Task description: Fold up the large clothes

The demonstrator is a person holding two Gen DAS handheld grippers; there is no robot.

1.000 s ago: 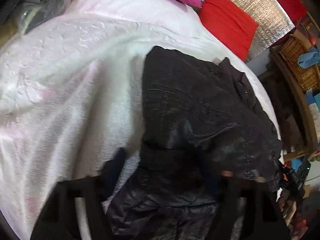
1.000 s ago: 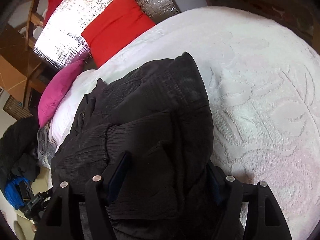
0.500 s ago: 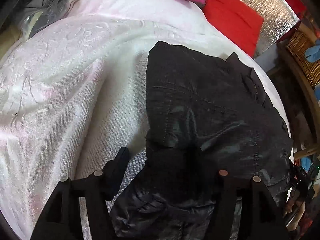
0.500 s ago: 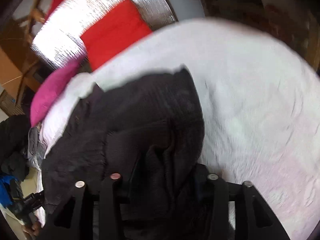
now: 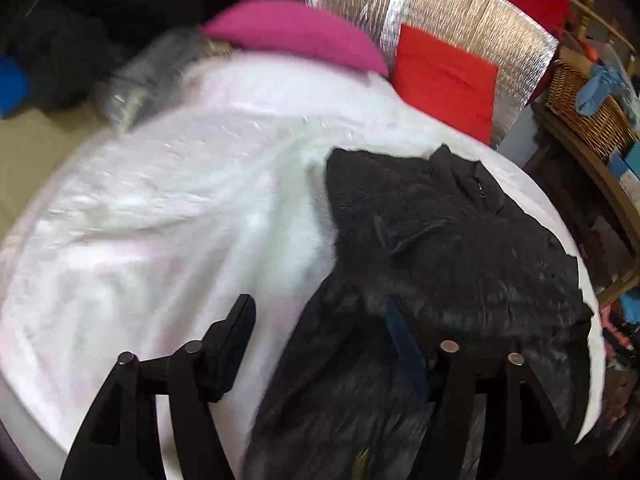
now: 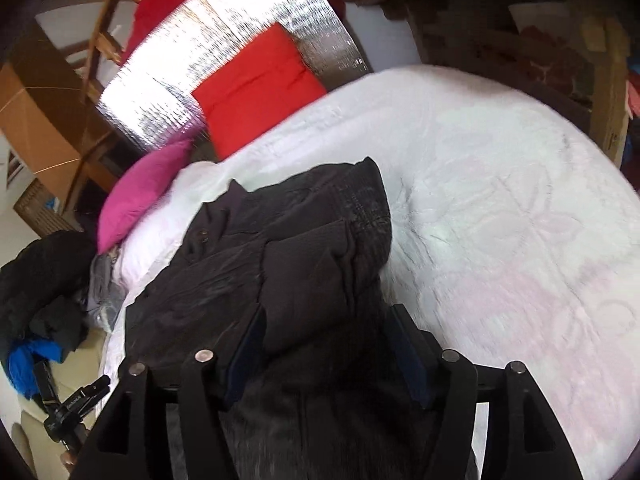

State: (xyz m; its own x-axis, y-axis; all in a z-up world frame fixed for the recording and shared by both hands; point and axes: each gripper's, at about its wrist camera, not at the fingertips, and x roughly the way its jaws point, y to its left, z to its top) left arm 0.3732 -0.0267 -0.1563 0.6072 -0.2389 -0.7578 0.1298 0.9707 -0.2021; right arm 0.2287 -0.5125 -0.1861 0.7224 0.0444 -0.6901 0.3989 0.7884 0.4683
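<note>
A large black jacket (image 5: 448,248) lies bunched and partly folded on a white bedspread (image 5: 180,208). It also shows in the right wrist view (image 6: 312,248). My left gripper (image 5: 320,320) is open, its left finger over bare bedspread and its right finger against the jacket's near part. My right gripper (image 6: 328,328) is open, with a thick fold of the jacket lying between its fingers.
A pink pillow (image 5: 296,32), a red cushion (image 5: 444,80) and a silver foil panel (image 5: 460,20) stand at the bed's head. A wicker basket (image 5: 584,108) and wooden shelves are to the right. Dark clothes (image 6: 40,280) are piled beside the bed.
Both grippers have drawn back and tilted up, so more of the bed head shows. The left gripper's jaws have opened wider. The jacket lies in about the same place.
</note>
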